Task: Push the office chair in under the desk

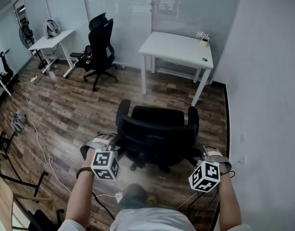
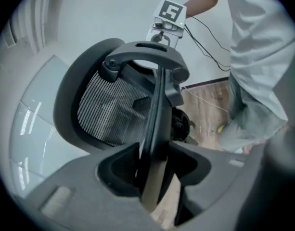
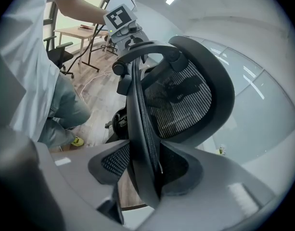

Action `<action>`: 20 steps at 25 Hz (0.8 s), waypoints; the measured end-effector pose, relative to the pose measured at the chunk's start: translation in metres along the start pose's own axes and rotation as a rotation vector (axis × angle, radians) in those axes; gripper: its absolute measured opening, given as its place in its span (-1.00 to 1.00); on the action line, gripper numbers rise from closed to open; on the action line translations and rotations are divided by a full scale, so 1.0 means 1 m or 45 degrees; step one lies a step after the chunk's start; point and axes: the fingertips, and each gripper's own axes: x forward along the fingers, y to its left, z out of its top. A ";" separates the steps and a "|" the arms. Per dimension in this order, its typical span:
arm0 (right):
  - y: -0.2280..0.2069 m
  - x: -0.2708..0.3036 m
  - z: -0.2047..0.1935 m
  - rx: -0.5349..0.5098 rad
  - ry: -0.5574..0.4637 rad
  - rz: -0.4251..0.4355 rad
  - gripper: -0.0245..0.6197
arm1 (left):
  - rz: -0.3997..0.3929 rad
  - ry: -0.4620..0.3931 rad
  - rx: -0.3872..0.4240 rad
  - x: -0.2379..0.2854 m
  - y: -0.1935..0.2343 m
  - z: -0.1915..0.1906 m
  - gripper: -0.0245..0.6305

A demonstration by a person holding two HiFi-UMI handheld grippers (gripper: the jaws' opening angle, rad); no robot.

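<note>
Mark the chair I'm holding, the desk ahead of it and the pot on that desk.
chair (image 1: 158, 115): head view, on the seat.
desk (image 1: 178, 47): head view, on the bare tabletop.
pot (image 1: 204, 43): head view, on its side.

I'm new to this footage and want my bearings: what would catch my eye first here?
The black office chair fills the middle of the wood floor, its backrest toward the person. The left gripper and right gripper each clamp a side edge of that backrest. Ahead stands a white desk by the far wall, the chair not yet under it.
</note>
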 end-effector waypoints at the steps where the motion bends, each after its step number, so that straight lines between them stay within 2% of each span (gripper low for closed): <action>1: -0.004 0.002 -0.001 0.000 -0.002 -0.007 -0.35 | 0.000 -0.005 0.004 0.003 0.004 0.000 -0.37; 6: -0.031 0.017 -0.006 0.016 0.008 -0.017 -0.35 | 0.015 -0.031 0.019 0.023 0.034 0.000 -0.36; 11: -0.064 0.035 -0.011 0.024 0.003 -0.039 -0.34 | -0.019 -0.044 0.030 0.048 0.067 0.000 -0.36; 20: -0.131 0.084 -0.010 0.067 0.048 -0.006 -0.33 | 0.026 -0.078 0.057 0.090 0.133 -0.017 -0.35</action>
